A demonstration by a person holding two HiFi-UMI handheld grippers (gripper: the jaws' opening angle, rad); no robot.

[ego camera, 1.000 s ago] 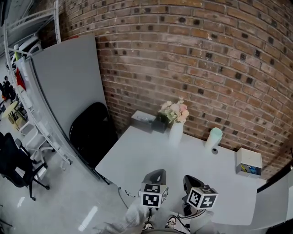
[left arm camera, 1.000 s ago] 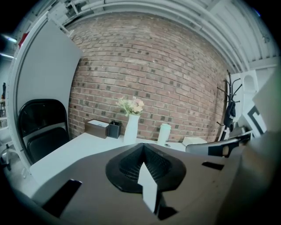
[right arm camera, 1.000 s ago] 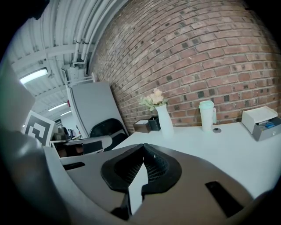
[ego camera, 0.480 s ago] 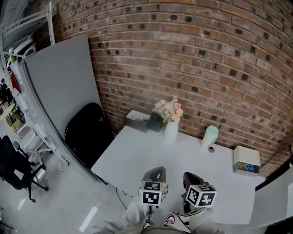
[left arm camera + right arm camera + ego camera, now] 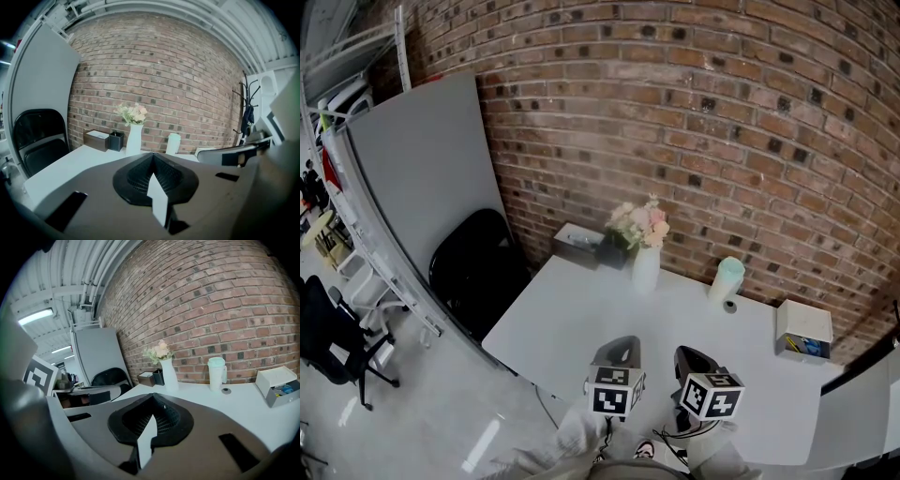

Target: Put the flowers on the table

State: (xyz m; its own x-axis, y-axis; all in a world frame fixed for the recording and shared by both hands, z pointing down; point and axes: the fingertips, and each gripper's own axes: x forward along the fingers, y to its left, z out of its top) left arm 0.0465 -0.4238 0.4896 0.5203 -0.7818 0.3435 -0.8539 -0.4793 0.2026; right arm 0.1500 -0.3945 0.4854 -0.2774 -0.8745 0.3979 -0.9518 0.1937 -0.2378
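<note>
The person holds both grippers low in front of the body, side by side and close together without touching. The left gripper (image 5: 618,352) points forward and a little downward, its jaws pressed together with nothing between them. The right gripper (image 5: 694,364) lies parallel to it at much the same tilt, its jaws likewise closed and empty. The left sleeve (image 5: 579,433) and the right sleeve (image 5: 712,457), both pale, show behind the grippers at the bottom of the head view.
</note>
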